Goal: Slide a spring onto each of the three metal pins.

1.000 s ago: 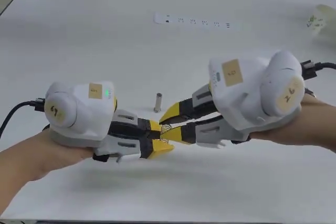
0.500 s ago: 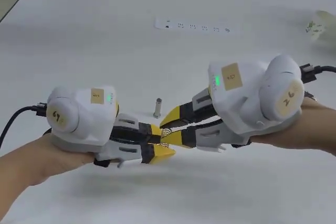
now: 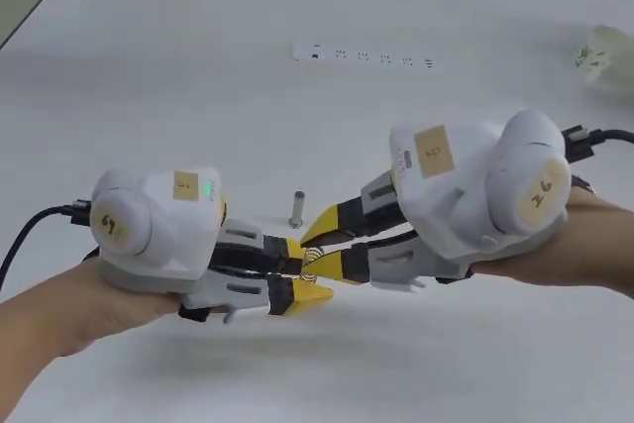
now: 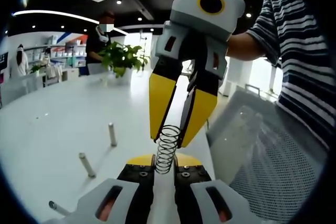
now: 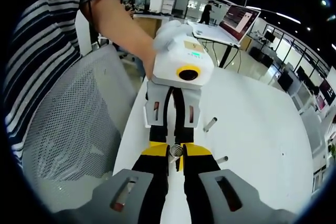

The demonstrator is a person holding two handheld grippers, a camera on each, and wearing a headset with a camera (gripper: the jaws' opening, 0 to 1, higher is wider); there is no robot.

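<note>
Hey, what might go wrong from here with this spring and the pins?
Both the left tongs and the right tongs seem to pinch the spring at once; it may bend, or flick away on release. The upright pin stands just beyond the tongs, so a stray move could topple it.

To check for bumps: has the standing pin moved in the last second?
No. The pin stands in the same spot relative to the power strip; only the camera shifted.
</note>
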